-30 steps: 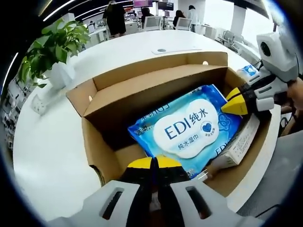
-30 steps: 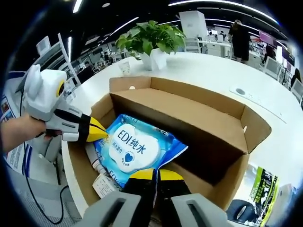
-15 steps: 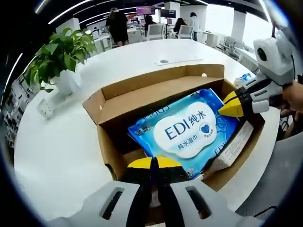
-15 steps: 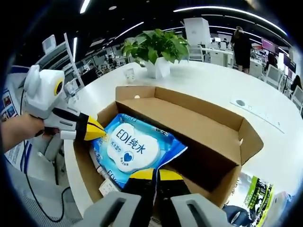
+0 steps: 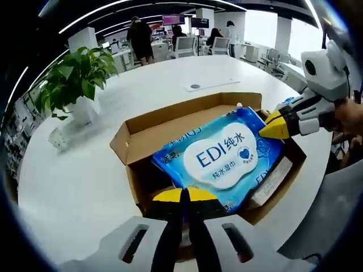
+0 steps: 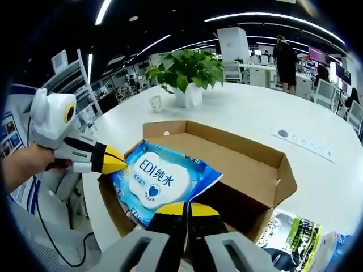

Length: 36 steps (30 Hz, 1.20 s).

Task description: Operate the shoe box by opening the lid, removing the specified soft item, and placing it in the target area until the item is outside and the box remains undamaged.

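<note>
Both grippers (image 5: 185,195) (image 6: 184,209) pinch opposite edges of the wipes pack (image 5: 224,156) above the box (image 5: 136,136).

Your left gripper (image 5: 184,195) has its yellow tips pressed together at 6 o'clock; your right gripper (image 6: 185,208) matches it, tips together at 6 o'clock, and your hand (image 6: 25,164) shows at 9 o'clock

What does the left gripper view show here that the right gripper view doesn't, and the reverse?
Left gripper view: the right gripper at the wipes pack's far corner, and a white carton beside the pack.

Right gripper view: the left gripper at the pack's edge, and a green-and-white packet on the table.

Both: the blue wipes pack lifted above the open cardboard box, and the potted plant.
</note>
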Available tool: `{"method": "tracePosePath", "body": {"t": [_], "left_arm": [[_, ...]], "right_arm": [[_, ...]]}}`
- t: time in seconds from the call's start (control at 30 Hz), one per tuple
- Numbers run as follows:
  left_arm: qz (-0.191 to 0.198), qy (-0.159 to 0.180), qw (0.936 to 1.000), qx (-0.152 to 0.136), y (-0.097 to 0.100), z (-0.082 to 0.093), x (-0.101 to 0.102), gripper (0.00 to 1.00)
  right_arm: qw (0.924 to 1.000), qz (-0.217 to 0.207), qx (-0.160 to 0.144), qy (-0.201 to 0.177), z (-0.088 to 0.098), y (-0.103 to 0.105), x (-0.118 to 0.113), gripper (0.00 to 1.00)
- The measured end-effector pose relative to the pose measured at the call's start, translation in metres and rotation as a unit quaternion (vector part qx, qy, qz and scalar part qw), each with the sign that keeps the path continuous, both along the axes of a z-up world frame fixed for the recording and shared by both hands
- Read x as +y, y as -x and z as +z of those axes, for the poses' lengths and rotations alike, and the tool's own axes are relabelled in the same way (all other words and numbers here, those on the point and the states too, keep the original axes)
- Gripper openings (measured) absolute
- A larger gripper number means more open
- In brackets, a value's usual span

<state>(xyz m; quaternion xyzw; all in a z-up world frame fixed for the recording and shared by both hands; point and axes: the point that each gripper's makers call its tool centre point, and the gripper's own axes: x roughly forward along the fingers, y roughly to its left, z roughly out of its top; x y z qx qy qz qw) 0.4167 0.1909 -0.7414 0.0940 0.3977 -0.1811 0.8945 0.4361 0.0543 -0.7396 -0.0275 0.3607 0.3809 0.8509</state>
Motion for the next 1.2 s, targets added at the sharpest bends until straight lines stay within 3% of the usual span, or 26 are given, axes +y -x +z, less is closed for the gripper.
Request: {"method": "tracePosePath", "body": {"t": [0.53,1.2], "left_arm": [[-0.02,0.02,0.9994,0.018,0.014,0.016,-0.024,0.0],[-0.066,0.034,0.9968,0.028,0.026,0.027,-0.073,0.0]], "right_arm": [[0.9996,-0.007,0.023,-0.019,0.024,0.014,-0.023,0.0],[0.9991,-0.025,0.027,-0.02,0.045,0.036,-0.07,0.0]]}}
